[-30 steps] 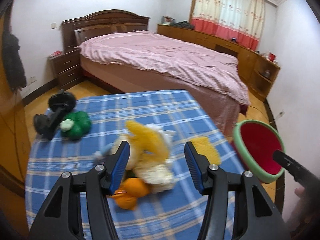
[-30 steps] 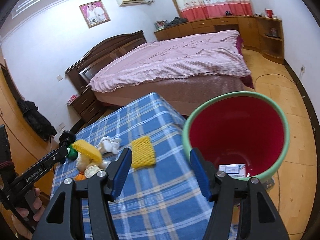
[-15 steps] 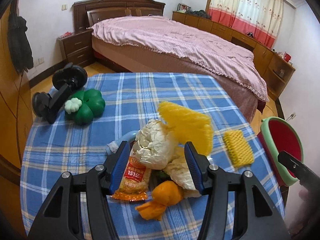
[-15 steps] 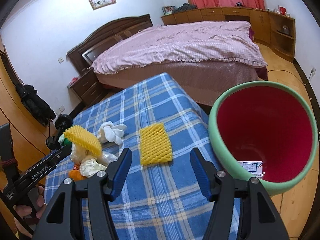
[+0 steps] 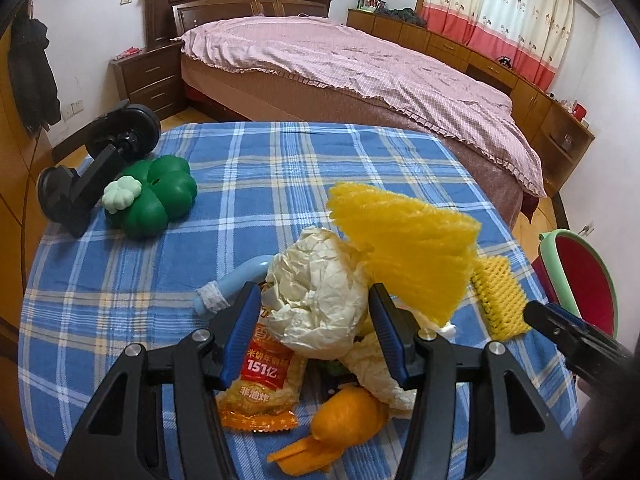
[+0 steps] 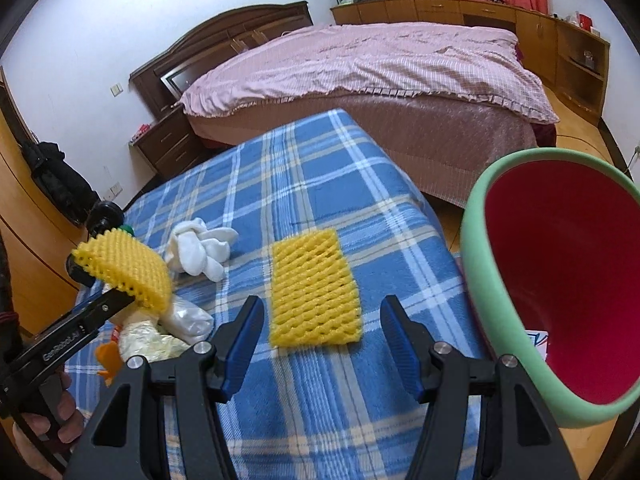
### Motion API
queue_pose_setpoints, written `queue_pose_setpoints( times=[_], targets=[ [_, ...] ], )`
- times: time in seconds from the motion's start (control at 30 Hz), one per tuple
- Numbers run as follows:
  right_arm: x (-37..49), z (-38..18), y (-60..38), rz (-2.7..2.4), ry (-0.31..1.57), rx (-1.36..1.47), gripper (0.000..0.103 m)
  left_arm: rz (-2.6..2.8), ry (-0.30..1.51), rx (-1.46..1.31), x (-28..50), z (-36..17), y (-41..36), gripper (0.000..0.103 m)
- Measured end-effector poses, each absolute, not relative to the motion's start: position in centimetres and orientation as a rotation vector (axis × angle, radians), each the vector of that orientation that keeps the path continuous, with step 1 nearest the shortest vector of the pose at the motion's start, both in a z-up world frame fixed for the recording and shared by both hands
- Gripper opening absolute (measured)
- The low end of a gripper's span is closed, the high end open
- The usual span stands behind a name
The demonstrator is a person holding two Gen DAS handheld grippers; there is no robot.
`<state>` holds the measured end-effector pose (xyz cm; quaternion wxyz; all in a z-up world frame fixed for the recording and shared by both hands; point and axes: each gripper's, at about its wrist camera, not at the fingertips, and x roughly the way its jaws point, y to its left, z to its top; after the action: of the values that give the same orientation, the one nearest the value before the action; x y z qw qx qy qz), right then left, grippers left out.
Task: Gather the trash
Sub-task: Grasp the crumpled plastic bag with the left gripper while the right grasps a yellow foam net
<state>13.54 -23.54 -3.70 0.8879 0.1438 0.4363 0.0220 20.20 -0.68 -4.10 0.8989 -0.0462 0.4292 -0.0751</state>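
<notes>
Left gripper [image 5: 314, 330]: hovering over trash pile on blue plaid table [image 5: 120, 280], jaws standing partly open either side of crumpled paper wad [image 5: 320, 304]; pads looking just clear of it, contact hard to judge. Snack wrapper [image 5: 260, 388], orange peel [image 5: 344, 420] and curled yellow foam net [image 5: 404, 248] lying in same pile. Right gripper [image 6: 320, 334]: hanging partly open, gripping nothing, above flat foam net [image 6: 314, 296]. Green-rimmed red bin [image 6: 560, 300] sitting just right of table.

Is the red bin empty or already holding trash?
Not empty: the red bin shows a printed packet low inside, mostly hidden by its rim.
</notes>
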Motion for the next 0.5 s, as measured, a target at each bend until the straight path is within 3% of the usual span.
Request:
queue_pose_setpoints(
  times=[0.2,0.33,0.5],
  targets=[
    [14.3,-4.8,-23.0,0.047,0.928,0.267,0.063,-0.171,0.873,-0.075,20.2,-4.4,-1.0,0.042],
    [14.6,-5.3,-22.6,0.047,0.940,0.245,0.063,-0.175,0.865,-0.070,20.1,-4.5,-1.1,0.039],
    [14.8,-5.5,-22.3,0.037,0.927,0.193,0.053,-0.182,0.835,-0.105,19.5,-3.7,-0.7,0.038]
  ],
)
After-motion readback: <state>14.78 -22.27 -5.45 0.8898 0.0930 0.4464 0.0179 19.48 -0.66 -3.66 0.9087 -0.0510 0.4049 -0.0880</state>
